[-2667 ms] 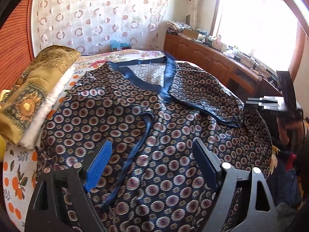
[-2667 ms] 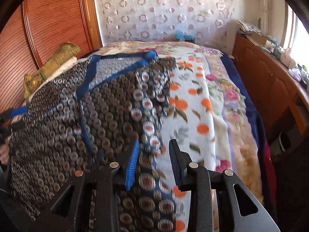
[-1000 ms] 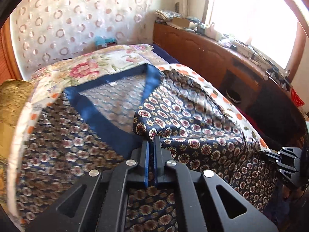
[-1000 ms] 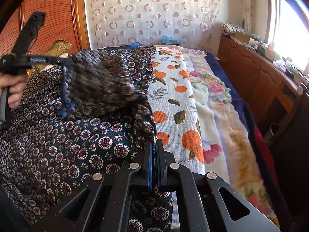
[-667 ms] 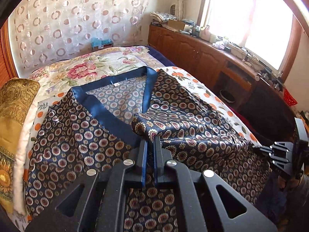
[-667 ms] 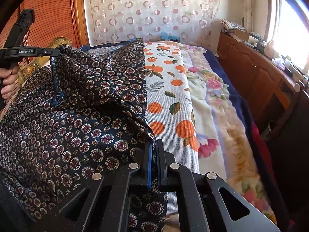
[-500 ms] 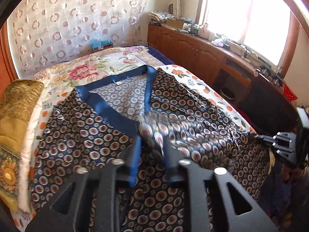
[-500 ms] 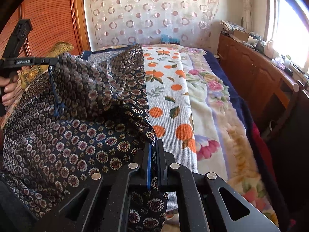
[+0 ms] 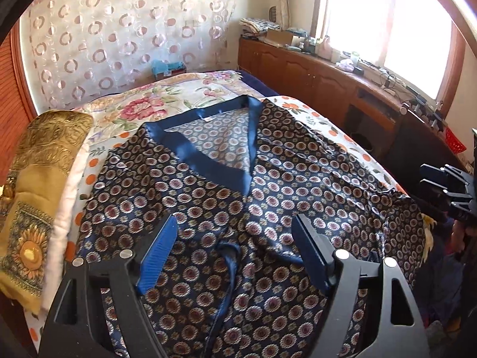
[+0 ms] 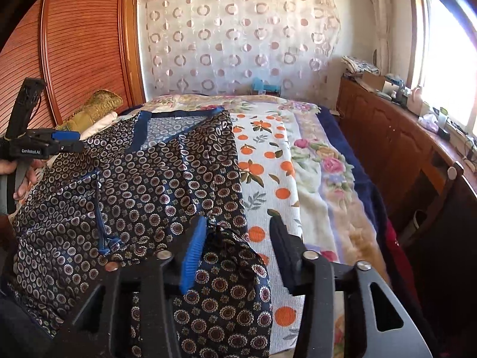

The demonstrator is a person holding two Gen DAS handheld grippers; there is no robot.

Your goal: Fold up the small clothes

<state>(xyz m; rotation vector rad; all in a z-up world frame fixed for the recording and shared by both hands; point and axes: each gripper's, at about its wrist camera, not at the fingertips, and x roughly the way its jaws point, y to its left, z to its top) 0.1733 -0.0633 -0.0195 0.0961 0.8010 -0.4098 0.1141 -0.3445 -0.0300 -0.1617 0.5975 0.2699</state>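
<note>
While both sets of jaws are opening, the navy medallion-print satin garment (image 9: 268, 185) lies spread below the left gripper (image 9: 235, 238) and right gripper (image 10: 235, 238), gripped by neither.

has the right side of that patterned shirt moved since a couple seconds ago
Yes. The shirt has had its right side folded inward over the front, so it now covers less of the orange-print bedsheet. Both grippers' jaws are opening, pressing no cloth.

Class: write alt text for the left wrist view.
A navy patterned shirt with a blue satin collar lies spread on a floral bedspread. The left tongs hang over it, opening with nothing gripped.
</note>
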